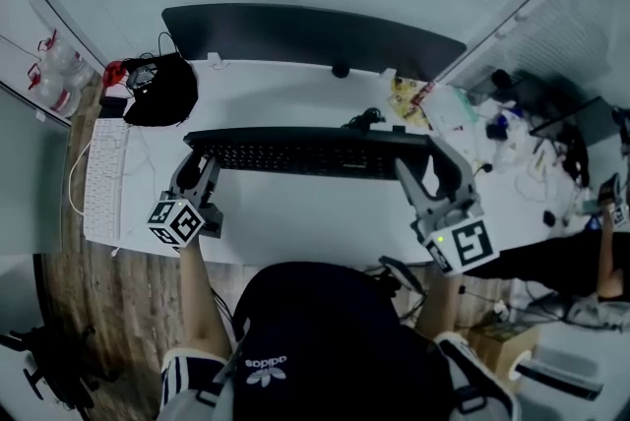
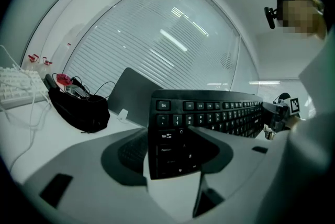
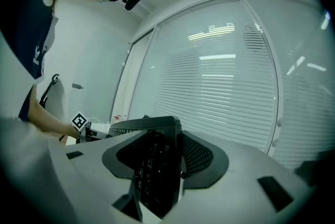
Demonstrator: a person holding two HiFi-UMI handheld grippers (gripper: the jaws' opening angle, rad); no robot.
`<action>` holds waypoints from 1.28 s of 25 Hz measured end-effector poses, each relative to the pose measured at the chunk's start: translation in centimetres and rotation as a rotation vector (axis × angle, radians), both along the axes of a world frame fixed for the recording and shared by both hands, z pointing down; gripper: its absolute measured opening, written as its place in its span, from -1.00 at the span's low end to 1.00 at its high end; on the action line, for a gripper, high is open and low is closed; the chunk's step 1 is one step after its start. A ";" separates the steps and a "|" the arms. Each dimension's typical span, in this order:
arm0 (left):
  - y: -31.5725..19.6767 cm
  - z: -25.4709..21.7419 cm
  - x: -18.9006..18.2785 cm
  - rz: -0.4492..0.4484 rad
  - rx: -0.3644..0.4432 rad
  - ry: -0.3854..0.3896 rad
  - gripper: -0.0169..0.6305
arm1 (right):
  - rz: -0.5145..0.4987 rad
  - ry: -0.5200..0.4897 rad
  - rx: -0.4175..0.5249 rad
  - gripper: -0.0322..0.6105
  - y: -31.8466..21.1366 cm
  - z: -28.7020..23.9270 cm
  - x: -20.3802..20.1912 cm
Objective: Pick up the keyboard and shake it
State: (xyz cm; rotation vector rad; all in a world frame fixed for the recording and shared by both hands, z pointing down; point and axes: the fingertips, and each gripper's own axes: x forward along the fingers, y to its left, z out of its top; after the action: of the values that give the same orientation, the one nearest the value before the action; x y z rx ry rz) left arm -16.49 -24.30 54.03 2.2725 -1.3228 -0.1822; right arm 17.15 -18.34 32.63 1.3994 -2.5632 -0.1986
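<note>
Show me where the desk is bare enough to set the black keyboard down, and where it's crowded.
Widest bare patch: the front of the desk, under the held black keyboard, between left gripper and right gripper. A smaller one lies behind it, before the monitor. Crowded: white keyboard and black bag at left, packets and cables at right.

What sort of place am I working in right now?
Most likely an office: a white desk with a dark monitor at its back and a white keyboard on it, the black keyboard lifted above it, and slatted blinds beyond.
</note>
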 end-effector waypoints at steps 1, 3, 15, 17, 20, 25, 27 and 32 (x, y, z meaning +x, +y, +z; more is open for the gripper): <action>-0.2 -0.5 -0.1 0.001 0.017 0.000 -0.27 | -0.002 0.003 0.010 -0.29 0.2 -0.4 -0.1; -0.6 -1.4 -0.3 0.004 0.046 -0.002 -0.27 | -0.005 0.009 0.025 -0.30 0.7 -0.8 0.0; -3.9 -6.0 0.2 0.045 0.152 0.003 -0.27 | -0.033 0.009 0.159 -0.34 0.5 -5.5 0.2; -4.8 -6.4 0.5 0.035 0.149 0.001 -0.27 | -0.028 -0.008 0.176 -0.34 -0.3 -6.4 -0.1; -3.5 -6.3 0.7 0.063 0.148 0.004 -0.27 | -0.023 -0.021 0.174 -0.34 1.3 -6.1 0.1; -4.6 -5.4 0.7 0.045 0.110 0.011 -0.27 | -0.015 -0.042 0.180 -0.34 -0.6 -6.4 -0.4; -3.4 -5.3 0.6 0.056 0.115 0.018 -0.27 | -0.032 -0.029 0.179 -0.34 0.7 -6.3 -0.5; -4.5 -6.5 1.3 0.038 0.128 0.044 -0.27 | -0.025 -0.025 0.205 -0.34 -1.2 -7.7 -0.1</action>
State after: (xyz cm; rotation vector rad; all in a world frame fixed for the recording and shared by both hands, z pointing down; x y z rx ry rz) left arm -15.22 -28.81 47.50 2.3832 -1.2783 -0.3101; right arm 17.06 -19.49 24.88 1.4464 -2.6441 -0.4621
